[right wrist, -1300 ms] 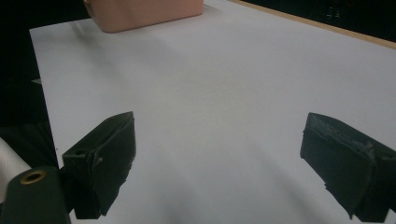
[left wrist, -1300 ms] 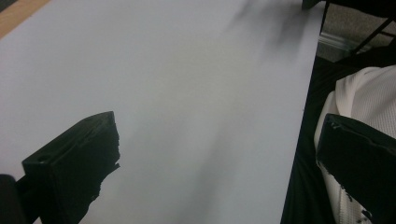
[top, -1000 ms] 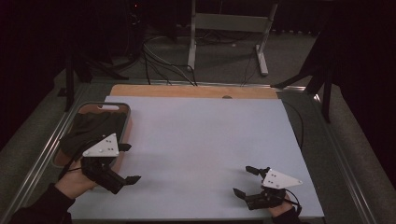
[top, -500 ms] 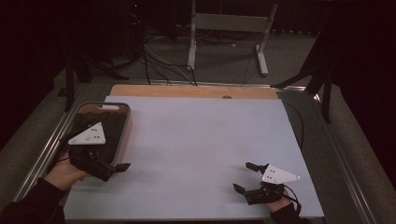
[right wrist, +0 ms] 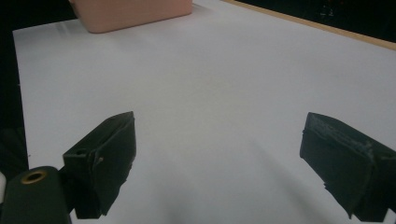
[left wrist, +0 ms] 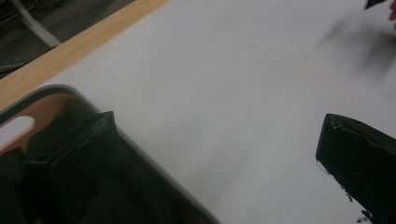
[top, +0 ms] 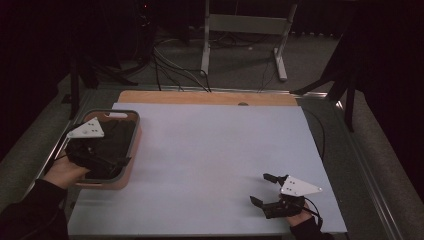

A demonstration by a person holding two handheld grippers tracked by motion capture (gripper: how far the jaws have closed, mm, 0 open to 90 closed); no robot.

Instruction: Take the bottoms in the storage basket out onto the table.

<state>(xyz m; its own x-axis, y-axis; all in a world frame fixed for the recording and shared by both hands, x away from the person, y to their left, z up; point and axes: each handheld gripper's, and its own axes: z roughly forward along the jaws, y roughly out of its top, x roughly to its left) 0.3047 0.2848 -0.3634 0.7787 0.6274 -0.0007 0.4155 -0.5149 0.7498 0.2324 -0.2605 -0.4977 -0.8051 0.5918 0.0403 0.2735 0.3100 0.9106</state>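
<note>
A person sits at a table covered by a white sheet, with a strip of bare wooden edge showing along its far side; at the sheet's left edge stands a pink tray with a grey rim, and something dark, too dim to make out, lies inside it; the left gripper, held in the person's left hand, hangs over this tray with its grey three-cornered plate tilted toward the far side; in the left gripper view its two black jaws stand wide apart with nothing between them, one over the tray's dark inside and near the grey rim, the other over the bare sheet beside the tray; the tray's slotted handle hole shows at that view's left edge; the right gripper rests low on the near right part of the sheet, well apart from the tray, with the person's right hand behind it at the table's near edge; its jaws are likewise spread wide and hold nothing, and the right gripper view looks across the bare sheet to the tray's pink wall at the far side.
</note>
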